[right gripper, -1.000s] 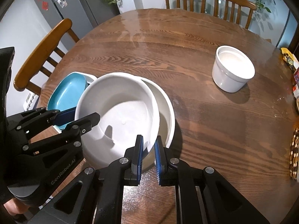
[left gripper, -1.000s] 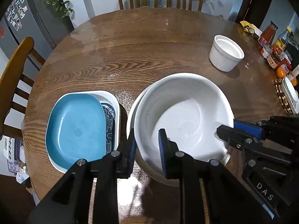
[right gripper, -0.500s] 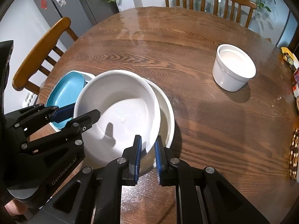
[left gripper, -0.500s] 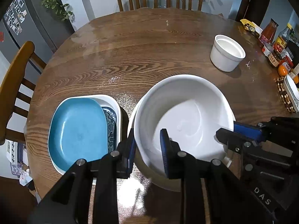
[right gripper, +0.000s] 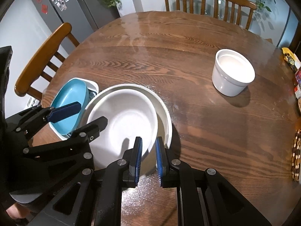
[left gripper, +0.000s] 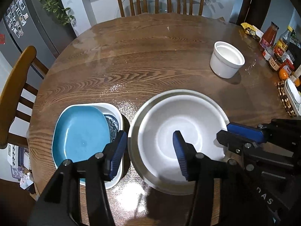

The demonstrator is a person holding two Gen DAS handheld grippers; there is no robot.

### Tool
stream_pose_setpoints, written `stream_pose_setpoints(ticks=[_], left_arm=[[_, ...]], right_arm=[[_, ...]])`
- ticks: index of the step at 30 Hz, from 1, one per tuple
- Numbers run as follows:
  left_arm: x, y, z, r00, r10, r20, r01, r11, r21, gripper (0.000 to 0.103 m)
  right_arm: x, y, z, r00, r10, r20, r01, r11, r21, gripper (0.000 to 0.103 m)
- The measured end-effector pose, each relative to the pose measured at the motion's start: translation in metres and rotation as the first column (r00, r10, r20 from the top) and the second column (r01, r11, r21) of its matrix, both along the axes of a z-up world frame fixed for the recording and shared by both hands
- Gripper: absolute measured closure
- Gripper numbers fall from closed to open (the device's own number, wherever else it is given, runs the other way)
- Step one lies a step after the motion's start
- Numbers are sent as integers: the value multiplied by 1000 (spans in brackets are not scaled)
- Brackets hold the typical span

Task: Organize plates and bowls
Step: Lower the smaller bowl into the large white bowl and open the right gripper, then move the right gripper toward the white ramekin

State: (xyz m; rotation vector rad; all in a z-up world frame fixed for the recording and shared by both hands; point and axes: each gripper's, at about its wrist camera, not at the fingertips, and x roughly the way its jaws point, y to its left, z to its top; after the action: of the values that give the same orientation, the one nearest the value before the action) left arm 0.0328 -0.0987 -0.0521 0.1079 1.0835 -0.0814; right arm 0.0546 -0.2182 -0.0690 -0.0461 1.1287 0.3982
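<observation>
The table (left gripper: pixel 150 56) carries everything, and most of it lies close in front of the two grippers. Largest of the crockery is the plate (left gripper: pixel 190 92), directly ahead of both grippers, with the bowl (left gripper: pixel 184 131) sitting inside it, pushed toward the near left so that a crescent of plate shows at the far and right sides. To the left of the left gripper (left gripper: pixel 148 150) is the tray (left gripper: pixel 112 106), holding the blue dish (left gripper: pixel 80 131) over a patterned one whose edge peeks out. Well ahead and to the right of both grippers stands the ramekin (right gripper: pixel 233 73), alone.

The step in hand looks like the nesting of the bowl on the plate, now at the release. The left gripper's jaws are opening; they straddle the bowl's near left rim, one finger outside and one over the inside, and the pads no longer press on it. The right gripper (right gripper: pixel 148 156) is narrow, its pads clamped on the bowl's near right rim.

The next move probably calls for the right gripper to let go as well, then for both to lift clear without dragging the bowl. The ramekin appears to be the remaining loose piece; reaching it would fall to the right gripper, and setting it in the bowl would finish the stack.
</observation>
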Motion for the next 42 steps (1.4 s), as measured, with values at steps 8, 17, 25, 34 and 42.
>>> stream_pose_setpoints(ticks=[8, 17, 25, 34, 42], left_arm=[[2, 3, 9, 1000, 22, 15, -21, 1000, -19, 38], [3, -6, 15, 1000, 23, 19, -22, 999, -42, 16], [5, -31, 26, 1000, 1, 23, 1, 997, -75, 12], [9, -68, 39, 997, -63, 36, 67, 993, -99, 2], [31, -98, 52, 995, -90, 39, 95, 986, -141, 2]], right_arm=[[-2, -13, 11, 998, -40, 43, 40, 999, -8, 89], [-6, -36, 22, 989, -111, 100, 110, 994, 12, 52], [-9, -64, 24, 977, -184, 109, 182, 983, 34, 52], [-11, -106, 30, 955, -268, 124, 266, 963, 31, 52], [-1, -146, 42, 932, -330, 148, 333, 943, 2, 52]])
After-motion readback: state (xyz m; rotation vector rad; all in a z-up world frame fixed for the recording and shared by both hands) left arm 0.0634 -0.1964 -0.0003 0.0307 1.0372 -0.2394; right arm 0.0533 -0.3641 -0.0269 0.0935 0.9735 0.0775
